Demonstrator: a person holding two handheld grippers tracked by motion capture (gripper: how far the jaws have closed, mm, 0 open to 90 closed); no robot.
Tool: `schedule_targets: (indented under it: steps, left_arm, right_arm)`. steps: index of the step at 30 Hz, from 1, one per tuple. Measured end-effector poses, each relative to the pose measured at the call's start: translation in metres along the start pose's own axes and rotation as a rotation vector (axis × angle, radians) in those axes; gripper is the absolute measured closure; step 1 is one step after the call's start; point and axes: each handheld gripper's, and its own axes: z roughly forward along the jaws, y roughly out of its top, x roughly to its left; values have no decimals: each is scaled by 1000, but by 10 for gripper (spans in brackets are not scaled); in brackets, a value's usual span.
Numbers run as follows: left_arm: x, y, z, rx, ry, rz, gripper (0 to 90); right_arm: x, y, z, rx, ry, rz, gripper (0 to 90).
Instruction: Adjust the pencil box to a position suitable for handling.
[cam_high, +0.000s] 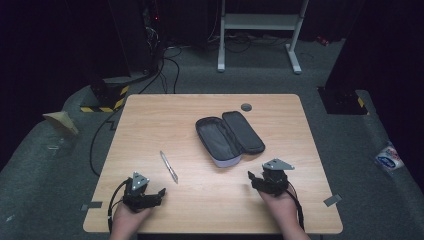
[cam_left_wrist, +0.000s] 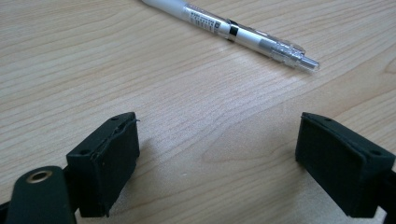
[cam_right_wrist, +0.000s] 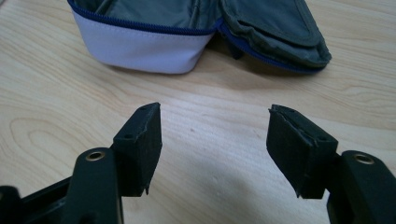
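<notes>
The left gripper (cam_left_wrist: 217, 154), jaws spread, is facing the slim white plastic pen (cam_left_wrist: 233, 31) to grasp it, while the right gripper (cam_right_wrist: 215, 140), also spread, is waiting near the open grey fabric pencil case (cam_right_wrist: 187, 28)

Bare table (cam_high: 210, 200) lies open between both tongs, the pen (cam_high: 169, 167) and the open pencil case (cam_high: 229, 136).

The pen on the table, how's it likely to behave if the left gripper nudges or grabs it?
The pen is a slim round barrel lying flat on the smooth wooden table, so a sideways nudge would probably roll it. Its glossy plastic looks slippery, so the open left gripper may need a centred pinch. It seems stiff and light.
</notes>
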Motion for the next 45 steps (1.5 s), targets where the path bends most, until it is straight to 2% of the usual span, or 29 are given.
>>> schedule_targets:
  steps: [5,7,12,16,22,28,34,42,43,45]
  left_arm:
    - [0,0,0,0,0,0,137]
    - [1,1,1,-2,-5,4,139]
    - [1,1,1,-3,-7,3,141]
    - [1,1,1,-3,-8,5,143]
    - [1,1,2,-3,-11,7,143]
    - [1,1,2,-2,-11,5,144]
    - [1,2,1,-1,-13,7,146]
    - [2,2,2,-1,-14,8,147]
    - [1,2,2,-1,-14,9,147]
    - [2,2,2,-2,-14,10,147]
  right_arm:
    - [7,10,5,-4,12,-4,354]
    - [14,20,5,-24,34,0,355]
    - [24,31,8,-34,58,-17,359]
    - [34,42,16,-30,82,-8,367]
    - [46,54,22,-45,97,-40,374]
    - [61,66,39,-37,124,-67,428]
    - [72,73,53,-35,146,-67,484]
    - [81,75,65,-30,154,-81,557]
    - [82,75,69,-20,153,-77,616]
    - [83,74,69,-18,153,-79,636]
